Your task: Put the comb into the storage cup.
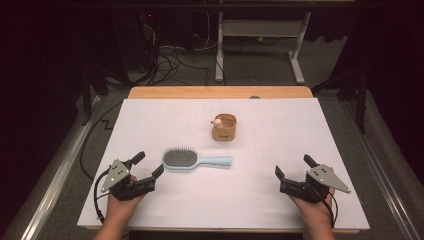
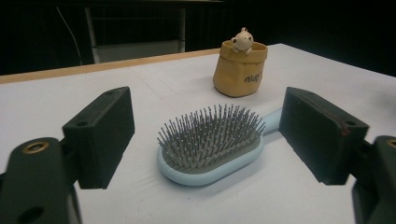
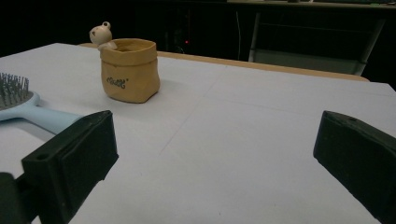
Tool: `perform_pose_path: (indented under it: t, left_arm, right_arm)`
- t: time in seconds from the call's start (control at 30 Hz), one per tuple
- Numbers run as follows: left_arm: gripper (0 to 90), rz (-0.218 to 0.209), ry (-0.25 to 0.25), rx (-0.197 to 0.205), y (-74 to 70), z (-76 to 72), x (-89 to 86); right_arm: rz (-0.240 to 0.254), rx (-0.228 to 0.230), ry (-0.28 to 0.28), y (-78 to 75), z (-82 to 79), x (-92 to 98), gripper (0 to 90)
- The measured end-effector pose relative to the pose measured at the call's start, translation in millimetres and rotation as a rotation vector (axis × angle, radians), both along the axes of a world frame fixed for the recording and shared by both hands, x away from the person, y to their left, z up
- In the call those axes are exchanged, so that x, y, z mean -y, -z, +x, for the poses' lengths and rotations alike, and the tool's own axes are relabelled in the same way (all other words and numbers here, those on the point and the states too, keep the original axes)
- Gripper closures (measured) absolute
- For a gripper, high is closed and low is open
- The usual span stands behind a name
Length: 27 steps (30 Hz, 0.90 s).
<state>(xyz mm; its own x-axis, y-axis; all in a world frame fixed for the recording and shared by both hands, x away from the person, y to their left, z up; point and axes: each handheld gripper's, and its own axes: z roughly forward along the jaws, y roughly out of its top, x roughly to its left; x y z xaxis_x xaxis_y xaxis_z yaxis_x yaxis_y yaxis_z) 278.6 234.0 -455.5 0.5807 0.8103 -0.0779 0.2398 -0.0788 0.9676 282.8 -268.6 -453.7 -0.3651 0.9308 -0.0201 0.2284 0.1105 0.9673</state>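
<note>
Left claw (image 1: 148, 163) open beside hairbrush (image 1: 192, 160).

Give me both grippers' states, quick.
Left gripper: open, holding nothing; the hairbrush lies just ahead of its jaws, untouched.
Right gripper: open, holding nothing, over bare table.

In the left gripper view, the hairbrush (image 2: 210, 144) lies between the jaws, and the far end of its handle is hidden behind the right-hand jaw. In the right gripper view, the same hairbrush (image 3: 28, 109) is cut off by the picture's left edge, with its handle end hidden behind the left-hand jaw. The dark lettering on the tan pouch-shaped cup (image 3: 130, 70) beyond the jaws is too small to read.
</note>
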Motion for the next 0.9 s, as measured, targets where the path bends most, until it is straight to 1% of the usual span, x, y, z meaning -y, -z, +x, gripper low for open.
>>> perform_pose_path:
  t: [0.07,0.13,0.17,0.3,0.43,0.5,0.53,0.57,0.63,0.67,0.7,0.73,0.77,0.9]
  left_arm:
    - [22.0,-0.001,-0.008,-0.012,-0.7,0.5,0.2]
    - [24.3,-0.001,-0.014,-0.014,-0.8,0.8,0.4]
    - [26.5,0.002,-0.026,-0.032,-1.2,1.5,0.8]
    - [30.3,0.006,-0.013,-0.031,-0.9,1.0,1.1]
    - [35.3,0.017,0.030,-0.036,-1.1,0.7,2.7]
    - [37.5,0.025,0.033,-0.042,-1.1,0.6,3.3]
    - [41.8,0.030,0.040,-0.038,-1.6,-0.4,4.0]
    - [43.2,0.033,0.043,-0.034,-2.4,-0.9,4.2]
    - [45.8,0.034,0.042,-0.026,-3.1,-1.4,4.4]
    - [47.0,0.039,0.028,-0.023,-3.3,-1.9,4.3]
    - [47.8,0.039,0.028,-0.023,-3.3,-1.9,4.3]
    - [48.7,0.034,0.017,-0.020,-3.5,-1.9,3.0]
    - [50.1,0.029,0.016,-0.019,-3.3,-1.5,2.5]
    - [54.0,0.023,0.014,-0.041,-2.3,1.2,-0.4]
  right_arm:
    - [0.001,0.000,0.000,0.0,0.0,0.1,0.2]
    - [-0.001,0.002,0.000,-0.1,-0.1,0.2,0.2]
    - [0.002,0.002,0.001,-0.3,-0.1,0.3,0.2]
    - [0.007,0.001,0.001,-0.4,-0.5,0.7,0.2]
    - [0.005,0.001,0.000,-0.5,-0.5,0.5,0.2]
    - [0.005,0.001,-0.001,-0.4,-0.5,0.3,0.2]
    - [0.004,-0.003,-0.002,0.2,0.1,-0.1,0.3]
    - [0.004,-0.004,-0.001,0.3,0.3,-0.3,0.2]
    - [0.004,-0.002,-0.003,0.3,0.2,-0.8,0.2]
    - [0.002,-0.002,-0.003,0.3,0.2,-1.0,0.2]
    - [0.000,-0.002,-0.003,0.3,0.1,-0.9,0.2]
    - [0.000,-0.001,-0.003,0.2,0.0,-0.7,0.2]
    - [-0.001,0.000,-0.003,0.0,0.0,-0.2,0.2]
    - [0.009,-0.002,0.002,-0.1,0.3,1.4,0.2]
